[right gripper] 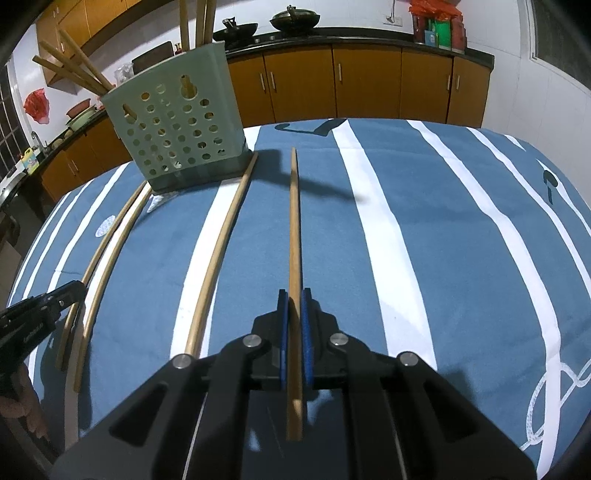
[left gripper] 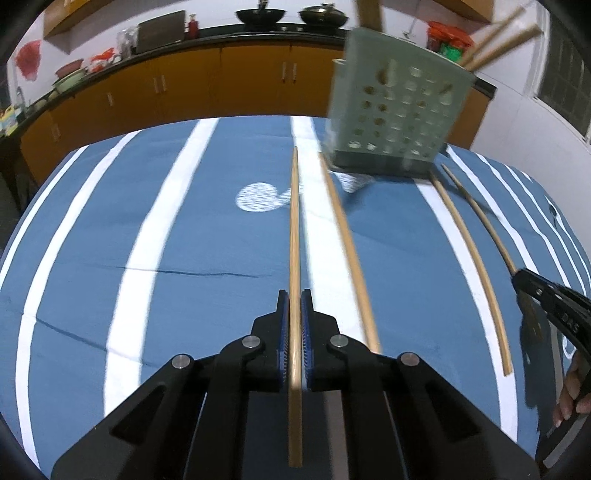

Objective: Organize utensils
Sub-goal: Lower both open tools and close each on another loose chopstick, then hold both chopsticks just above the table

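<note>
A long wooden chopstick [left gripper: 294, 221] runs forward between the blue pads of my left gripper [left gripper: 294, 293], which is shut on it. My right gripper [right gripper: 294, 293] is likewise shut on another chopstick [right gripper: 294, 221], whose tip hangs over the cloth. Two loose chopsticks [left gripper: 347, 240] [left gripper: 469, 251] lie on the blue striped tablecloth [left gripper: 184, 295] between the two held ones. A green perforated holder [right gripper: 177, 125] stands at the far side with several chopsticks upright in it. Each gripper shows at the edge of the other's view: the right gripper [left gripper: 521, 277] and the left gripper [right gripper: 77, 288].
The table's far edge lies just behind the holder [left gripper: 399, 110]. Beyond it are orange kitchen cabinets [right gripper: 369, 85] under a dark counter with woks [right gripper: 295, 18] and jars. A person's fingers [left gripper: 569, 406] show at the right edge of the left wrist view.
</note>
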A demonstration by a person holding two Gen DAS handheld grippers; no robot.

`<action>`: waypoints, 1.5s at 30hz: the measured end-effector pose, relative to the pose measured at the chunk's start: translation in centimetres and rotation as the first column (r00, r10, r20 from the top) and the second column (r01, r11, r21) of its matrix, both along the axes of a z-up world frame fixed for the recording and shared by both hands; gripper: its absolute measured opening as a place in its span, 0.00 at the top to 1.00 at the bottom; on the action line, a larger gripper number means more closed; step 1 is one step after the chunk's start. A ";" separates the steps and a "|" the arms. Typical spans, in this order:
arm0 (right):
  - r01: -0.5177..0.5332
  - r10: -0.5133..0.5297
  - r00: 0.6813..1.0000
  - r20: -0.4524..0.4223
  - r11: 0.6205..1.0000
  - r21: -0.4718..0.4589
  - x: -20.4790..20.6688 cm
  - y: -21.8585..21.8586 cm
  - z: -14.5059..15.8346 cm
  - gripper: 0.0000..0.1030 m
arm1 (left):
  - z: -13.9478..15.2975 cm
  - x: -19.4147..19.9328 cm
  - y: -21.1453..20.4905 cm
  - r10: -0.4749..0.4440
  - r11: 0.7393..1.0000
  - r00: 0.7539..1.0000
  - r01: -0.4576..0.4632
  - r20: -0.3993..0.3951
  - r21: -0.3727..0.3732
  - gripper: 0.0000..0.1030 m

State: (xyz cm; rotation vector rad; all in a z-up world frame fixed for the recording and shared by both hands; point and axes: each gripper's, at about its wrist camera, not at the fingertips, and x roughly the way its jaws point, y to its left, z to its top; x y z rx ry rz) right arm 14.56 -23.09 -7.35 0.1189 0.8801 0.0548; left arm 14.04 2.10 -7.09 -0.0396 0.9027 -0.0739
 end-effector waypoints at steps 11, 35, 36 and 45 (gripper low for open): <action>0.008 -0.008 1.000 -0.006 1.000 -0.003 0.2 -0.1 -0.2 0.91 | -0.1 0.4 1.1 0.024 1.000 1.000 -0.024 0.015 0.007 0.92; 0.003 -0.003 1.000 0.004 1.000 -0.022 0.1 0.2 -0.2 0.91 | -0.1 0.4 1.0 0.026 1.000 1.000 -0.026 0.014 0.000 0.92; 0.003 -0.002 1.000 0.004 1.000 -0.022 0.2 0.2 -0.2 0.91 | -0.1 0.4 1.0 0.026 1.000 1.000 -0.026 0.014 0.001 0.92; 0.002 -0.002 1.000 0.004 1.000 -0.022 0.1 0.2 -0.2 0.91 | 0.0 0.4 1.0 0.026 1.000 1.000 -0.026 0.014 0.001 0.92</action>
